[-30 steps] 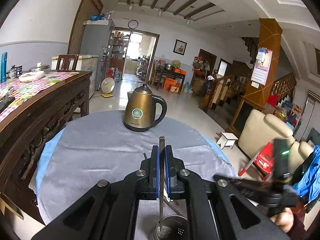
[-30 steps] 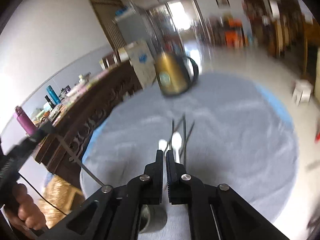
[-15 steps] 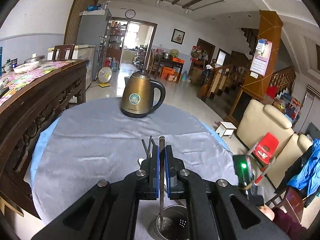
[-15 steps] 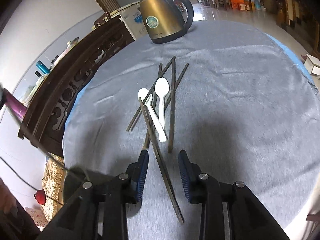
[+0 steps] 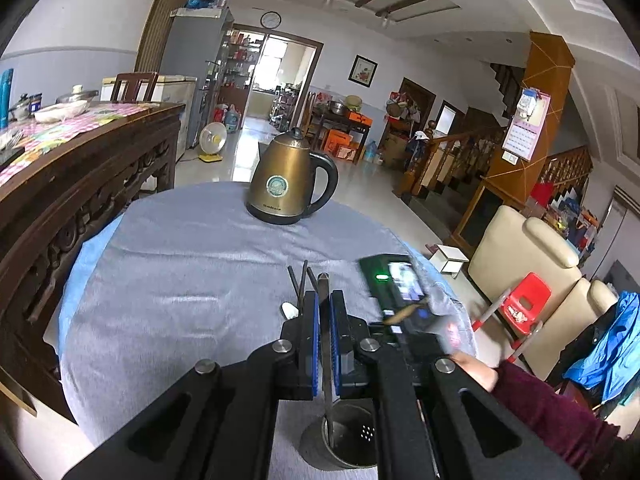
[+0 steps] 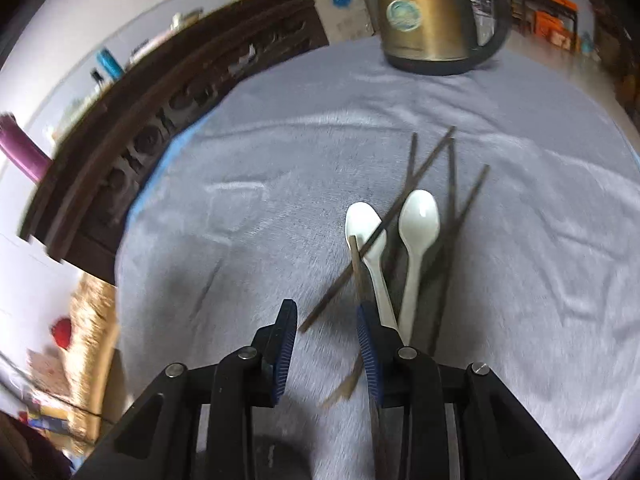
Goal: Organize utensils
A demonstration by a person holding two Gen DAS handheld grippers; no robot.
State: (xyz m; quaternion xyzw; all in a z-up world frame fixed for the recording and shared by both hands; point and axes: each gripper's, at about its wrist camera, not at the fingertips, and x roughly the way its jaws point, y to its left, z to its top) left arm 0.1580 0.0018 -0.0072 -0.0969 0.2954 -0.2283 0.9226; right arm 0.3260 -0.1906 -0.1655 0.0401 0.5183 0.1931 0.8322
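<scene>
My left gripper [image 5: 325, 300] is shut on a dark chopstick [image 5: 325, 344]. The chopstick stands upright with its lower end inside a metal utensil cup [image 5: 347, 436] on the grey cloth. My right gripper [image 6: 326, 320] is open and empty, low over the cloth. Just beyond it lie two white spoons [image 6: 416, 236] and several dark chopsticks [image 6: 452, 200] in a loose pile. One chopstick [image 6: 356, 264] lies beside its right finger. The tips of the pile show past my left gripper in the left wrist view [image 5: 298, 280].
A brass kettle [image 5: 288, 180] stands at the far side of the round table [image 5: 180, 280]. A dark carved sideboard [image 5: 80, 184] runs along the left. The right gripper's body and the person's hand [image 5: 476, 372] sit to the right of my left gripper.
My right gripper has opened wider and moved forward and down to the pile. My left gripper still holds its chopstick over the cup.
</scene>
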